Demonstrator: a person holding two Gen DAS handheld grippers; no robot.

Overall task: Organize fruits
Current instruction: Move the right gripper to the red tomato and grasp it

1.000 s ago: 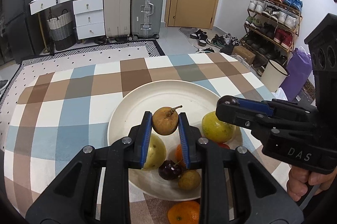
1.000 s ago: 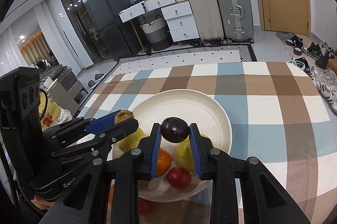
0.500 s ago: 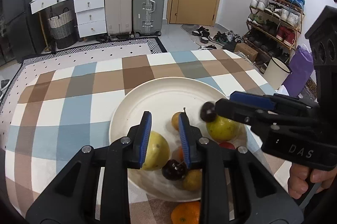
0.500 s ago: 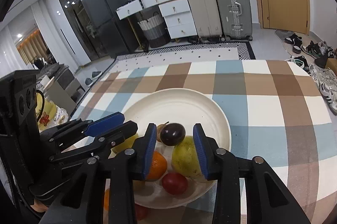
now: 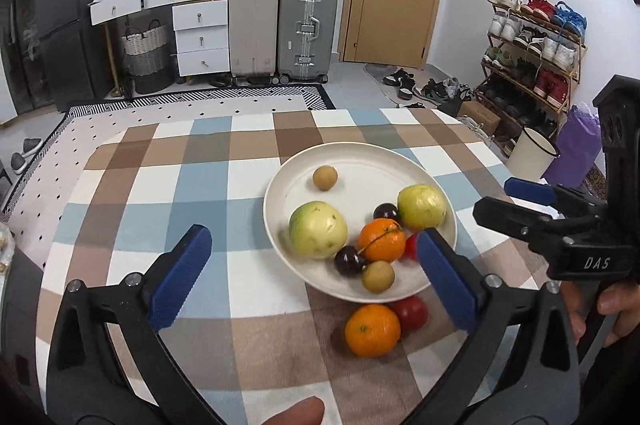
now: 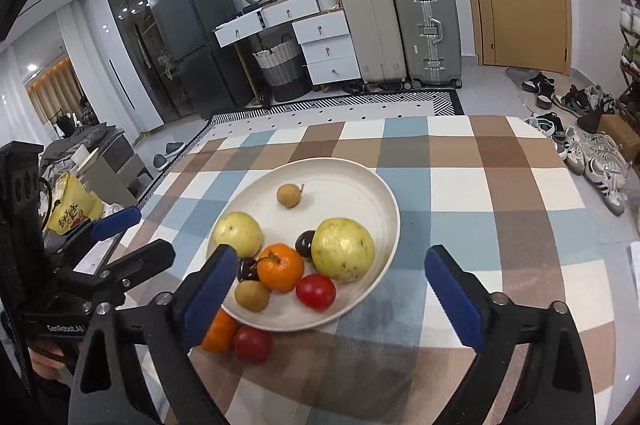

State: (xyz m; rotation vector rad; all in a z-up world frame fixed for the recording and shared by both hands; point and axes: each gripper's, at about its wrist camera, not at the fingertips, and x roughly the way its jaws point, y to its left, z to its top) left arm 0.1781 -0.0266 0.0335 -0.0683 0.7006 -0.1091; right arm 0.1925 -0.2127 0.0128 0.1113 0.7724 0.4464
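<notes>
Both the left gripper (image 5: pixel 312 261) and right gripper (image 6: pixel 332 285) have just been opening; jaws stand wide, nothing between them. The orange (image 5: pixel 373 330) and tomato (image 5: pixel 409 312) lie beside the plate (image 5: pixel 280 185) (round, smooth, likely to roll): the tomato bruises, so grip across the middle

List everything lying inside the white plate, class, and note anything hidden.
The plate holds two yellow-green guavas, an orange, a tomato, two small brown fruits and two dark fruits, each partly covered by neighbours.

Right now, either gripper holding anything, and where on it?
Nothing held. Left gripper and right gripper jaws have just opened wide; the fruits lie loose on the plate.
</notes>
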